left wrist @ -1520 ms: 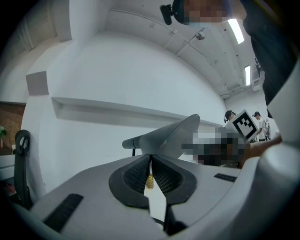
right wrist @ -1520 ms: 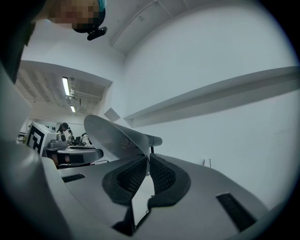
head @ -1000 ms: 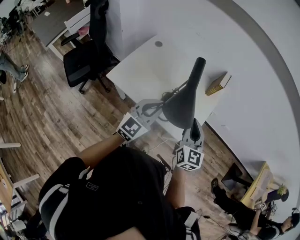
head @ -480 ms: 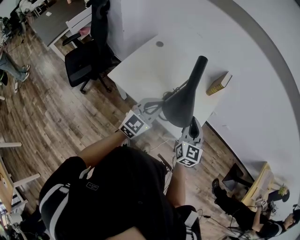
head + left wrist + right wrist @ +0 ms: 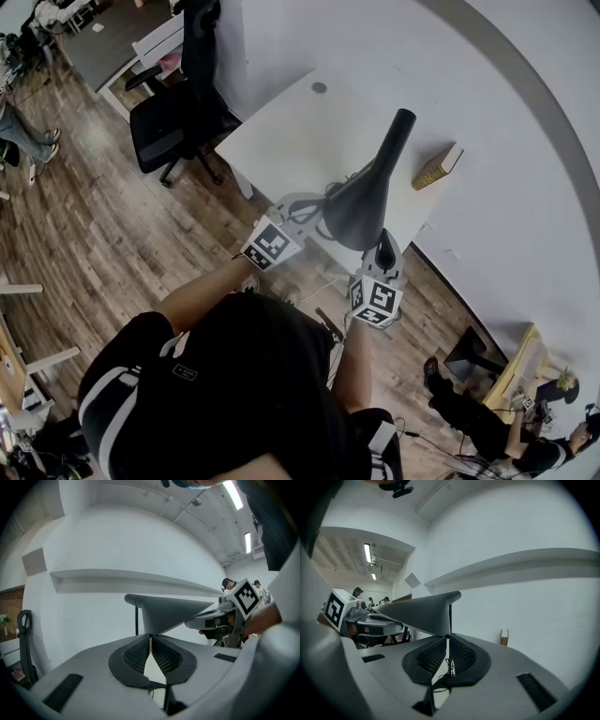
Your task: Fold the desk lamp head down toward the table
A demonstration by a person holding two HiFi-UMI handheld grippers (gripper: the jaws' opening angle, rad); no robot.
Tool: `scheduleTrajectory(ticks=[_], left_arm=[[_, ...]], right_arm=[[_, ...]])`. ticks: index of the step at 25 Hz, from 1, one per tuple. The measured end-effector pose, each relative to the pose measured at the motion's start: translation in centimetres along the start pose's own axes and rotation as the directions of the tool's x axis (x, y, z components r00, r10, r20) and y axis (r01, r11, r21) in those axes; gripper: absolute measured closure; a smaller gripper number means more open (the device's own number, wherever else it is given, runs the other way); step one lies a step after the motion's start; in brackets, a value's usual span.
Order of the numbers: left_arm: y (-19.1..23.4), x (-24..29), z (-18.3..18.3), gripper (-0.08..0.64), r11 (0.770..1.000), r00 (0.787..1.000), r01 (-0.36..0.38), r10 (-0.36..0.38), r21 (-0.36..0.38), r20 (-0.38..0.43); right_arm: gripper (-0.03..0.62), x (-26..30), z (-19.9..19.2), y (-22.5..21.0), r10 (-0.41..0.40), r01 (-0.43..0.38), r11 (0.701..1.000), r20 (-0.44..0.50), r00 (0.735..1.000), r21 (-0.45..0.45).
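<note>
The left gripper (image 5: 315, 214) is clenched on the left rim of the lamp head (image 5: 367, 202), its jaws pinched together on that thin edge. The right gripper (image 5: 384, 244) grips the same way on the rim nearest the person. The lamp stands on the white table (image 5: 281, 131) near its front edge, with its head raised above the tabletop between the two grippers. Both holds are narrow pinches on a smooth, sloping shade, so the likeliest failure is a pad sliding off the rim as the head is pressed down. If one side pushes harder than the other, the head could twist rather than fold, or the lamp could tip or skid toward the table's edge. Counted: one chair (image 5: 164, 127) at the left, two grippers, one lamp, one table, and one book (image 5: 437, 167) at the right.
</note>
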State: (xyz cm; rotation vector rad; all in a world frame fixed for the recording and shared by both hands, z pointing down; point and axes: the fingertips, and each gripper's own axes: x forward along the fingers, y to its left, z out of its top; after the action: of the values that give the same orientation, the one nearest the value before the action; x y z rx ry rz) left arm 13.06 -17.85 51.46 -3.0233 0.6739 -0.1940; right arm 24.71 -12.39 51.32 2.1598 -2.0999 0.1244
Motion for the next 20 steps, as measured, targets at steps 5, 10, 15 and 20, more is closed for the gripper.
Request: scheduleTrajectory(ticks=[5, 10, 15, 20], left_arm=[[0.2, 0.4, -0.8, 0.526, 1.000, 1.000, -0.007, 0.007, 0.011, -0.017], [0.4, 0.8, -1.2, 0.526, 1.000, 1.000, -0.007, 0.008, 0.020, -0.027], [0.5, 0.8, -1.6, 0.526, 1.000, 0.999, -0.005, 0.006, 0.028, -0.034], [0.6, 1.1, -2.0, 0.526, 0.999, 0.999, 0.002, 0.000, 0.049, -0.045]], right_arm=[[0.558, 0.5, -0.7, -0.1, -0.002, 0.002, 1.000, -0.009, 1.000, -0.015], [0.558, 0.9, -1.1, -0.3, -0.009, 0.008, 1.000, -0.016, 1.000, -0.018], [0.558, 1.1, -1.5, -0.2, -0.013, 0.012, 1.000, -0.021, 1.000, -0.026], [0.558, 1.4, -1.9, -0.3, -0.015, 0.014, 0.999, -0.032, 0.999, -0.039]])
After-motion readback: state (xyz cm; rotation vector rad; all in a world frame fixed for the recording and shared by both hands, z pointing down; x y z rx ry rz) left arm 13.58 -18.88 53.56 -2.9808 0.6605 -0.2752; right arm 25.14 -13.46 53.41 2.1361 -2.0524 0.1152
